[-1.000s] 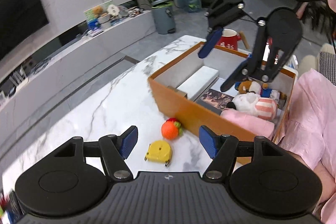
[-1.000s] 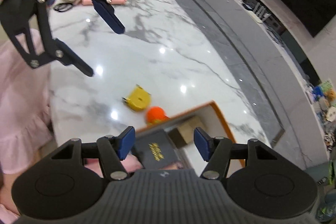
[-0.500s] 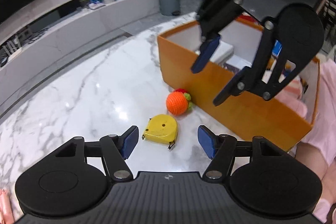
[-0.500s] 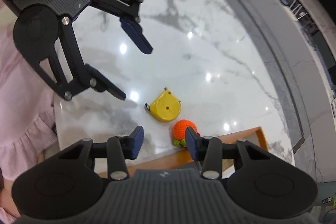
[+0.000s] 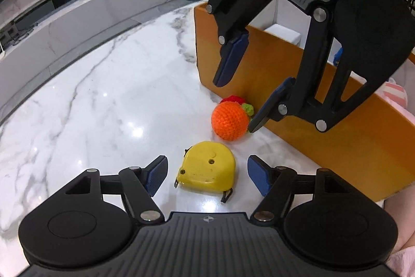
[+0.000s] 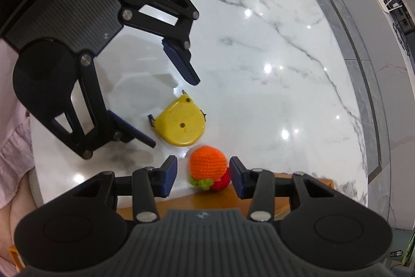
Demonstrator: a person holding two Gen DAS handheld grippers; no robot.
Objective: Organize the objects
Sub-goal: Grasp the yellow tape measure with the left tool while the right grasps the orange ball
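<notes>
While both tongs are hanging low over the tabletop [image 5: 109, 85], each is framing its own thing without gripping it. The left tongs [image 5: 206, 174] are standing wide, their jaws having just been opening a little further, with the yellow tape measure [image 5: 207, 171] lying flat between the blue pads and clear gaps showing on both sides. The right tongs [image 6: 203, 174] are standing about half open, having just been narrowing, and the orange knitted ball [image 6: 207, 164] is sitting between their pads; one pad looks very near the ball, yet neither seems to be pressing on it. The ball, with its green and red trim, is resting on the marble right at the foot of the orange box [image 5: 337, 126], and the tape measure is lying just beside the ball, further from the box wall. Inside the box, only a white block and a bit of striped fabric are showing above the rim.

Judging by this, the step in hand is a double pick-up of the two loose things, probably for putting them into the box. The next move is calling for both tongs to close squarely: the ball is soft and round and may roll against the box wall, while the tape measure is hard, smooth and lying flat, so the pads need to be reaching down around its edges.
</notes>
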